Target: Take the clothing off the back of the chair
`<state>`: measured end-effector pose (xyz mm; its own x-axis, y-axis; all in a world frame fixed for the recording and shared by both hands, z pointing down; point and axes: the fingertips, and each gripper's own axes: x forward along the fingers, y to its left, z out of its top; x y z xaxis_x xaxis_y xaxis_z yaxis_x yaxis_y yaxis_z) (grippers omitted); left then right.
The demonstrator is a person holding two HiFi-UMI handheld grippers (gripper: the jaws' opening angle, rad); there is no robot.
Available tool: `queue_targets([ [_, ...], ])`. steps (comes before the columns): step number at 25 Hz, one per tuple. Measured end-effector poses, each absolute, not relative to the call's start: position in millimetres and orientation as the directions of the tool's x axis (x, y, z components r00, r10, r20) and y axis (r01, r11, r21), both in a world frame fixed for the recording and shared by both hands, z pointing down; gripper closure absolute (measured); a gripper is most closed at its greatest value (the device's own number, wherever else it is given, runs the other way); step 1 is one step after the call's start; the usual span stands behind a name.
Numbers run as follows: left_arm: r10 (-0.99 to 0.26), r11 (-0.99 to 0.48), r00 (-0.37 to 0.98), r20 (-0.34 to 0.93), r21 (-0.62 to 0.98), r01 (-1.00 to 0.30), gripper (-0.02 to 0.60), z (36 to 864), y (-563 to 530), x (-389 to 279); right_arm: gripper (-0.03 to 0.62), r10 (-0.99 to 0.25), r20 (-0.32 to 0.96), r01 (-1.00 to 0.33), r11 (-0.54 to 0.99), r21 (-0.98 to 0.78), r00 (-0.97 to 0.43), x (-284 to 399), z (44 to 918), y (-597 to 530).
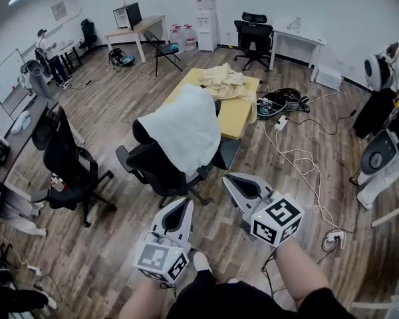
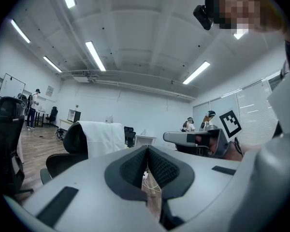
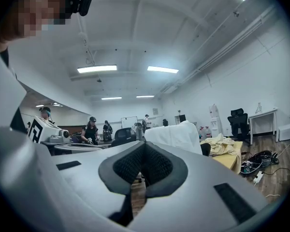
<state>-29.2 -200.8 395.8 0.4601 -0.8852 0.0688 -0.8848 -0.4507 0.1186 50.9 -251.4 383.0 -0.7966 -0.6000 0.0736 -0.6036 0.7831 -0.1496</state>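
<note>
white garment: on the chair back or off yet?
On. The white garment hangs draped over the back of the black chair; the left gripper and right gripper are short of it, shut and empty.

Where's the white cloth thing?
In the head view, the white clothing hangs over the back of the black chair at centre, right before the yellow table.

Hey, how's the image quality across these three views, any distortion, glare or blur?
Head view: strong fisheye bend, walls curve and corners darken, but the white garment on the chair is sharp and evenly lit. Left gripper view: dark round vignette, ceiling light strips blown out, the left gripper fills the lower half. Right gripper view: same vignette, bright strips overhead, garment clear.
</note>
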Motion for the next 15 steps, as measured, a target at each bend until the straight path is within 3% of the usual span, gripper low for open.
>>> queue_targets([
  [13, -0.876, -0.462, 0.474, 0.089, 0.129, -0.878, 0.563, 406.6, -285.3, -83.0, 0.572, -0.623, 0.099, -0.631, 0.76, -0.159, -0.776, -3.1, 392.7, -350.8],
  [15, -0.873, -0.466, 0.478, 0.092, 0.129, -0.875, 0.563, 408.4, -297.3, -89.7, 0.502, -0.631, 0.106, -0.639, 0.751, -0.166, -0.768, -9.7, 394.1, -365.0],
])
